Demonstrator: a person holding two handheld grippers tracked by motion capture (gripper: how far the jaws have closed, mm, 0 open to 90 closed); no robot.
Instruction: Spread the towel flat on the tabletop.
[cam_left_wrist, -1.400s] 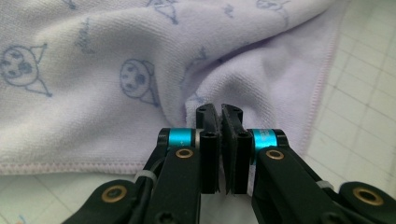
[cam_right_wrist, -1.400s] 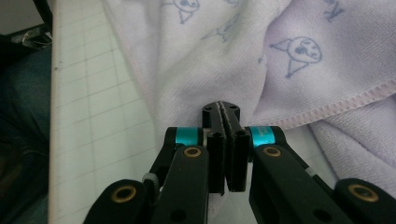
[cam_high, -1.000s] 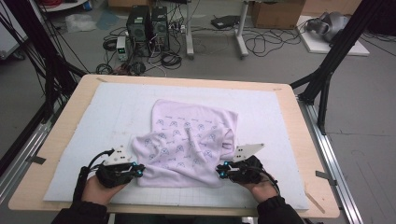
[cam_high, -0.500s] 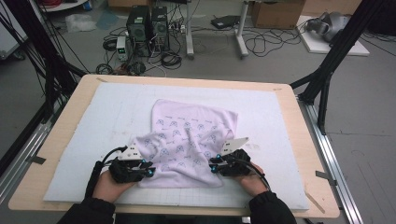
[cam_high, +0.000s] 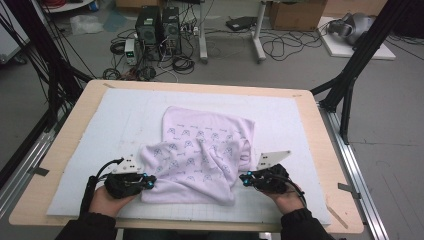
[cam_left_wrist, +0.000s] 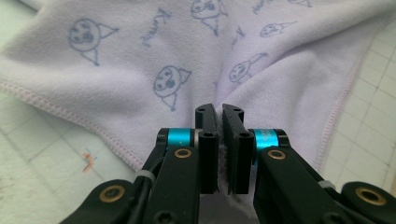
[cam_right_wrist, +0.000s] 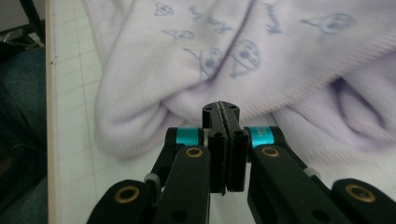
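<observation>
So I'm sitting here with both hands at the near edge of the mat (cam_high: 90, 150), one on each side of the towel (cam_high: 200, 155). My left gripper (cam_high: 148, 181) is pinching the towel's near-left corner. In the left gripper view (cam_left_wrist: 219, 122) the jaws are squeezed nearly together with a thin fold of the fabric caught between them, and the hem is running off to both sides. They've just been closing on it.

My right gripper (cam_high: 243, 178) is sitting at the towel's near-right side. In the right gripper view (cam_right_wrist: 221, 112) the jaws are pressed tight together, tips right up against a rolled fold of the cloth. They've just been closing too, but I honestly can't tell whether any fabric is actually caught in there or whether they're only poking at the fold.

The towel itself is pale lilac with little blue doodle faces and scribbly writing. It's lying crumpled in the middle of the mat, bunching up into ridges between my two grippers, with the far half spreading flatter away from me.

The mat is white with a fine grid, and it's covering most of the wooden table (cam_high: 325, 150). Past the table's far edge, two computer towers (cam_high: 159, 25) are standing on the floor in a mess of cables (cam_high: 285, 47).
</observation>
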